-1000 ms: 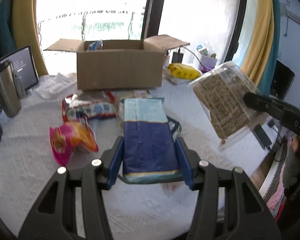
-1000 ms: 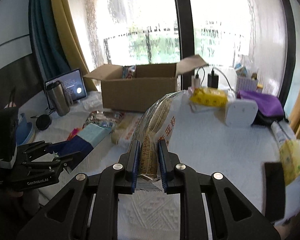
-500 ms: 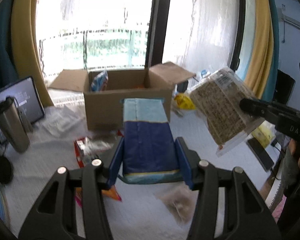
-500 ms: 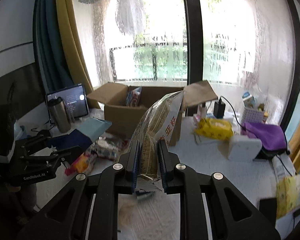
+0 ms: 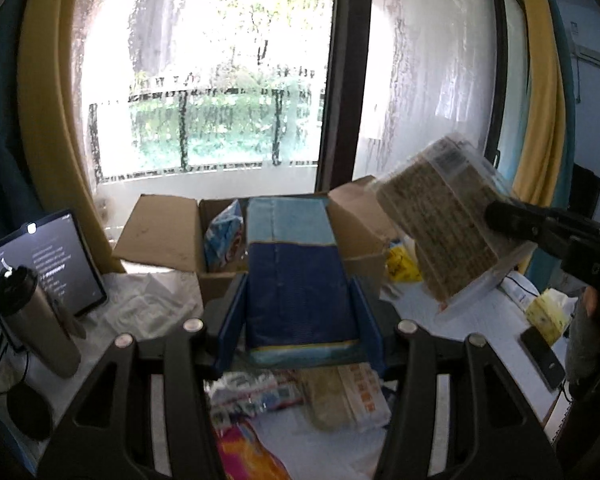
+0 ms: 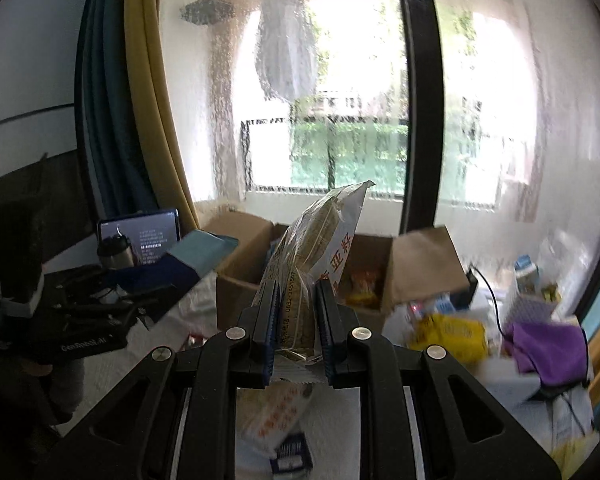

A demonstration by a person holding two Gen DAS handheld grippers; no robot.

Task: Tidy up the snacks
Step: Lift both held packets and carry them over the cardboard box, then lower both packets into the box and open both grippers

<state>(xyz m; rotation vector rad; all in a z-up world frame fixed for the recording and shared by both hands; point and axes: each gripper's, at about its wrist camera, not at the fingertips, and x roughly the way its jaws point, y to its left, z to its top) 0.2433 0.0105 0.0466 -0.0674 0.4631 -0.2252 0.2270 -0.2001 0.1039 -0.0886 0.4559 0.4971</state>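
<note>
My left gripper (image 5: 298, 312) is shut on a blue snack pack (image 5: 296, 276) with a light blue top, held in the air in front of the open cardboard box (image 5: 168, 240). My right gripper (image 6: 298, 312) is shut on a clear bag of brown crackers (image 6: 316, 248), also raised before the box (image 6: 236, 272). The cracker bag (image 5: 440, 224) shows at the right in the left wrist view. The box holds a blue-white snack bag (image 5: 224, 236) and an orange pack (image 6: 362, 280).
Loose snack packs (image 5: 340, 396) and a pink bag (image 5: 244, 452) lie on the white table below. A steel tumbler (image 5: 36, 324) and tablet (image 5: 48, 264) stand left. A yellow pack (image 6: 448, 332), purple cloth (image 6: 544, 344) and phone (image 5: 542, 356) are right.
Both grippers have risen and moved toward the box with their packs. The table snacks have dropped lower in view and the box interior now shows.
</note>
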